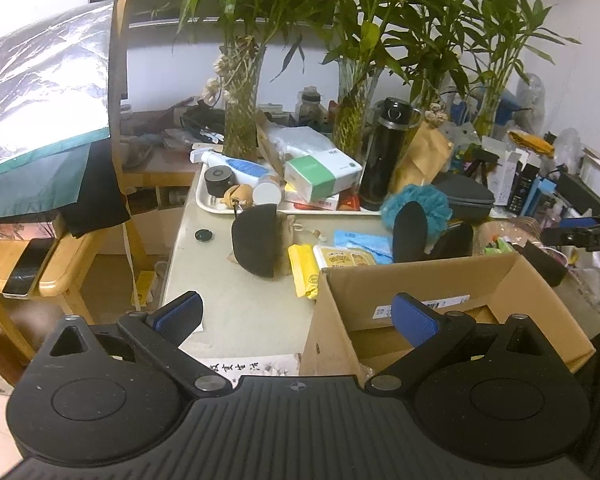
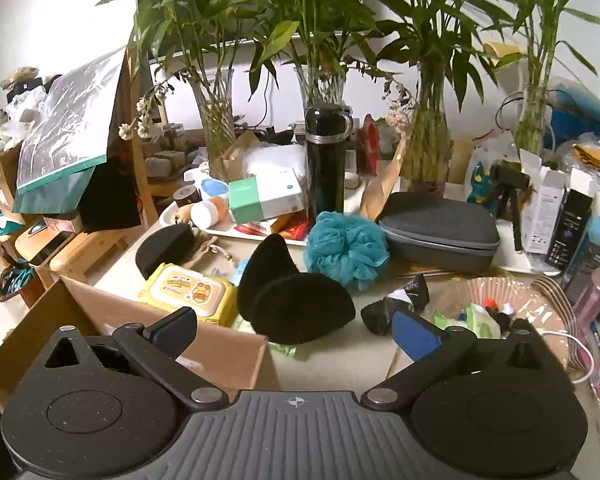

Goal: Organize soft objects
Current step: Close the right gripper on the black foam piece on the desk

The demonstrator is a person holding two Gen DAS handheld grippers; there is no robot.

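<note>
Both grippers were found wide open and empty. The left gripper [image 1: 296, 312] was held over the near edge of the box [image 1: 420, 280], its right finger above the box's inside, apparently ready to receive or release items. The right gripper [image 2: 294, 330] was aimed at the nearest sponge [image 2: 304, 306], judged the next pick. That sponge was leaned against a second [image 2: 266, 266] just behind the box [image 2: 120, 320]; a third [image 2: 166, 248] stood further left. The loofah [image 2: 346, 254] was left beside the case [image 2: 440, 232], not yet boxed.

Both tongs [image 1: 298, 314] [image 2: 294, 332] are black, with ribbed bases, round silver screws and blue-padded fingers [image 1: 414, 320].
</note>
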